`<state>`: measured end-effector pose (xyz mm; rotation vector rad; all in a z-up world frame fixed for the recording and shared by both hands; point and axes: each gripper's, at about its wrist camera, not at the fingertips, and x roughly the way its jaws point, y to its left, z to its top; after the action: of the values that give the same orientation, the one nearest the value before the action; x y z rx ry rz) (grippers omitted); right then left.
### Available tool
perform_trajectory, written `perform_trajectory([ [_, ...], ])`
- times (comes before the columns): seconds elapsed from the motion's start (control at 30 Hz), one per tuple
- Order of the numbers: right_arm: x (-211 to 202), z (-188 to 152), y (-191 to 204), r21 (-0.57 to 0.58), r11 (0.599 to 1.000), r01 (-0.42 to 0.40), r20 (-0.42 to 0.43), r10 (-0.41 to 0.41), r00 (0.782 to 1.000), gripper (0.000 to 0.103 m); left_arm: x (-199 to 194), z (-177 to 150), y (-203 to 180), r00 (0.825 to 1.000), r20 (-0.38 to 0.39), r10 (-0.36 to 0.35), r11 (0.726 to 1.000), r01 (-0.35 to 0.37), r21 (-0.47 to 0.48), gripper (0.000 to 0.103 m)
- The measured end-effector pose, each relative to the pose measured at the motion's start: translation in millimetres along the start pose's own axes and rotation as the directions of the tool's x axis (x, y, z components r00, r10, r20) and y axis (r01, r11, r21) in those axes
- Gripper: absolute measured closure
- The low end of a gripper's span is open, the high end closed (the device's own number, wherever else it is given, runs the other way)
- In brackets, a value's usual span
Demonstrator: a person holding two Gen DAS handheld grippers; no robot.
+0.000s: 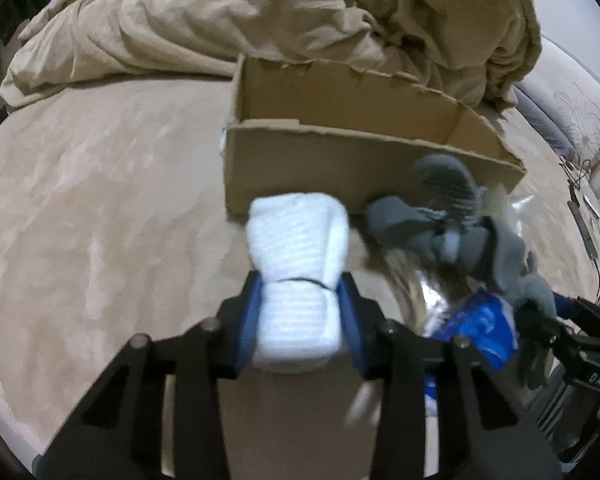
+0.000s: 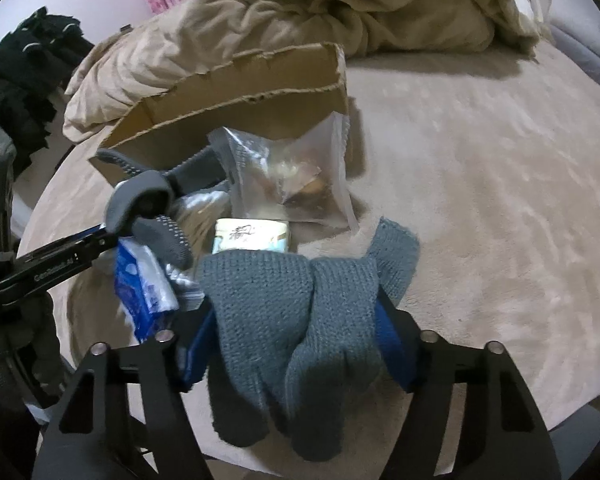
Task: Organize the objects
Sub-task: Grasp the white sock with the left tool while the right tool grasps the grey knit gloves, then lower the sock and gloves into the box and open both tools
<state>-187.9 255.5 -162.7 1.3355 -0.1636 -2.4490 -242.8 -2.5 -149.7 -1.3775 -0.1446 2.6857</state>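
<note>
White sock roll (image 1: 298, 276), soft, light and squashy, squeezed at its tied middle in the left claw (image 1: 300, 300), near the cardboard box (image 1: 340, 160) just ahead; floppy gray glove (image 2: 296, 336) pinched in the right claw (image 2: 300, 344), best held by the thick middle.

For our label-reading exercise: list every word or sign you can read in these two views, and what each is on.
"DAS": on the black body of the right gripper.
"GenRobot.AI", roughly; small and soft: on the left gripper.
Handwritten-style characters on the small carton: unreadable.
Blue packet: print too blurred.
</note>
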Motion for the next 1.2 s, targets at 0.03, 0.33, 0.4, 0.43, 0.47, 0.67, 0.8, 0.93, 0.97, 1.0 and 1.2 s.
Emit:
perform_trajectory([
  [0.03, -3, 0, 0, -0.004, 1.0, -0.002, 0.007, 0.002, 1.0, 0.036, -4, 0, -1, 1.0, 0.002, -0.004, 1.0, 0.004, -0.004, 0.064],
  [0.33, -52, 14, 10, -0.032, 0.999, 0.017, 0.098, -0.014, 0.995, 0.036, -77, -1, -5, 0.997, 0.057, -0.051, 0.997, 0.054, -0.046, 0.065],
  [0.4, -66, 20, 14, -0.042, 0.999, 0.015, 0.122, -0.01, 0.992, 0.036, -95, 3, -7, 0.995, 0.083, -0.056, 0.997, 0.06, -0.042, 0.065],
  [0.43, -72, 23, 17, -0.047, 0.999, 0.015, 0.131, -0.009, 0.991, 0.036, -106, 7, -8, 0.993, 0.098, -0.062, 0.997, 0.066, -0.042, 0.065],
  [0.47, -78, 26, 19, -0.053, 0.998, 0.02, 0.139, -0.012, 0.99, 0.036, -114, 9, -9, 0.992, 0.109, -0.064, 0.997, 0.069, -0.043, 0.065],
  [0.67, -112, 46, 34, -0.088, 0.996, 0.006, 0.212, 0.013, 0.977, 0.036, -154, 40, -27, 0.973, 0.204, -0.11, 0.993, 0.116, -0.016, 0.065],
  [0.8, -120, 65, 40, -0.114, 0.993, 0.011, 0.254, 0.018, 0.967, 0.036, -160, 61, -37, 0.962, 0.241, -0.126, 0.992, 0.128, 0.008, 0.065],
  [0.93, -117, 87, 44, -0.135, 0.991, 0.009, 0.276, 0.029, 0.961, 0.036, -155, 80, -43, 0.958, 0.262, -0.12, 0.993, 0.119, 0.02, 0.065],
  [0.97, -115, 93, 46, -0.143, 0.99, 0.008, 0.281, 0.033, 0.959, 0.036, -152, 85, -43, 0.957, 0.264, -0.117, 0.993, 0.115, 0.022, 0.065],
  [1.0, -113, 98, 47, -0.149, 0.989, 0.007, 0.286, 0.036, 0.958, 0.036, -147, 89, -44, 0.957, 0.265, -0.115, 0.993, 0.113, 0.025, 0.065],
  [1.2, -90, 126, 50, -0.167, 0.986, -0.002, 0.293, 0.052, 0.955, 0.036, -104, 108, -43, 0.968, 0.225, -0.111, 0.994, 0.108, 0.024, 0.065],
])
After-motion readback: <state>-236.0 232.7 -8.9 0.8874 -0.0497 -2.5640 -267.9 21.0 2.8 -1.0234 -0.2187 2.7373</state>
